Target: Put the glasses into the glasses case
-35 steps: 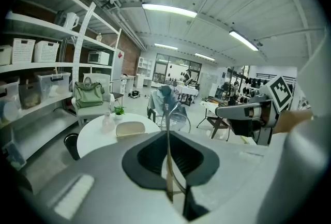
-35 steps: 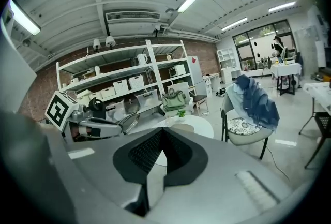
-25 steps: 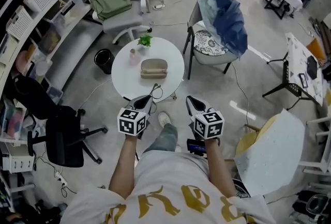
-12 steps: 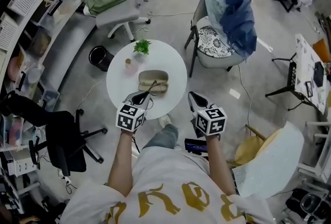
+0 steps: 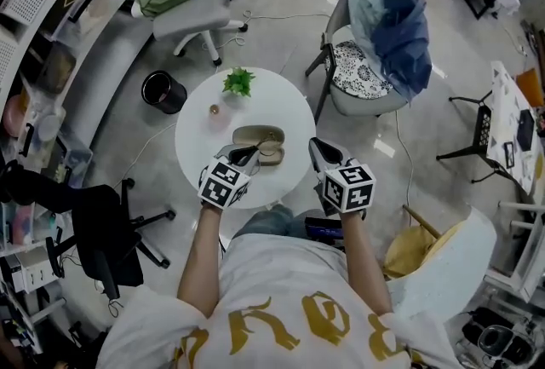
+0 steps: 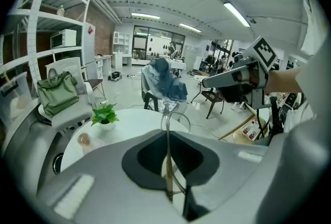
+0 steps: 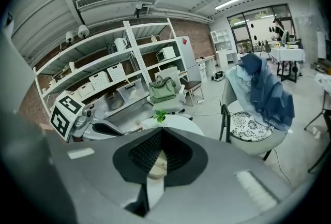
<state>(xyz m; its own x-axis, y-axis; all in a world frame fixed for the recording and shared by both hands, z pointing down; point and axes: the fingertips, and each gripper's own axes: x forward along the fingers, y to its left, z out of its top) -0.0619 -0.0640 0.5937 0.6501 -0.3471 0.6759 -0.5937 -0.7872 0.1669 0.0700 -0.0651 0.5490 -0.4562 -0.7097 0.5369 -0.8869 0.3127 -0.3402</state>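
Note:
An open beige glasses case [image 5: 260,137] lies on the round white table [image 5: 200,141], near its front side. My left gripper [image 5: 248,156] is shut on the glasses [image 6: 167,166], pinching a temple so that a lens [image 6: 176,120] sticks up past the jaw tips. In the head view its tips sit right at the case's near edge. My right gripper [image 5: 320,152] hovers just right of the table's rim, shut with nothing in it. The case [image 7: 156,162] shows through the hollow of its jaws.
A small potted plant [image 5: 239,82] and a little pink cup [image 5: 215,111] stand at the table's back left. A chair draped in blue cloth [image 5: 387,22] is beyond the table on the right. A black bin [image 5: 159,90] and office chairs [image 5: 94,227] are to the left.
Both grippers have moved forward toward the table. The left one, still holding the glasses, went from the table's near rim to the case's edge.

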